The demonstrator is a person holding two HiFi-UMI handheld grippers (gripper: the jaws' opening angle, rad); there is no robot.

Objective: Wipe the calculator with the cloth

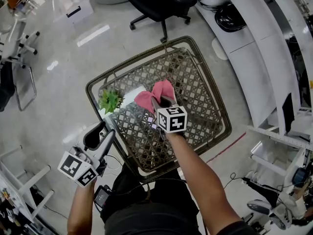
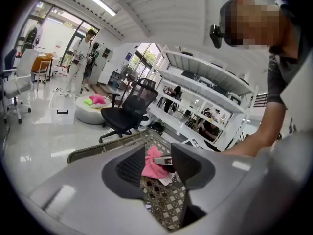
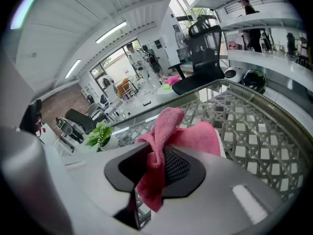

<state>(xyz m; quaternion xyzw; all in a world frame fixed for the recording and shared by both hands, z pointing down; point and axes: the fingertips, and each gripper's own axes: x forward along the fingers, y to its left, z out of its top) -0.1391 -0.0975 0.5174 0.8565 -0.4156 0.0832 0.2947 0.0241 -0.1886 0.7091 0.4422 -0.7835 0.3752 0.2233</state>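
The pink cloth is clamped between the right gripper's jaws. The left gripper is held open and empty. A pale object under the cloth is mostly covered.

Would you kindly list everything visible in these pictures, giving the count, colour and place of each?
table: one, brown woven lattice top, centre of the head view.
cloth: one, pink, over the table's middle.
plant: one, green, on the table's left part.
white flat item: one, white, under the cloth; too covered to name.
office chair: one, black, on the floor beyond the table.
left tool: one, grey, jaws apart and empty, off the table's near-left corner.
right tool: one, grey, shut on the cloth above the table.
forearms: two, bare, bottom of the head view.
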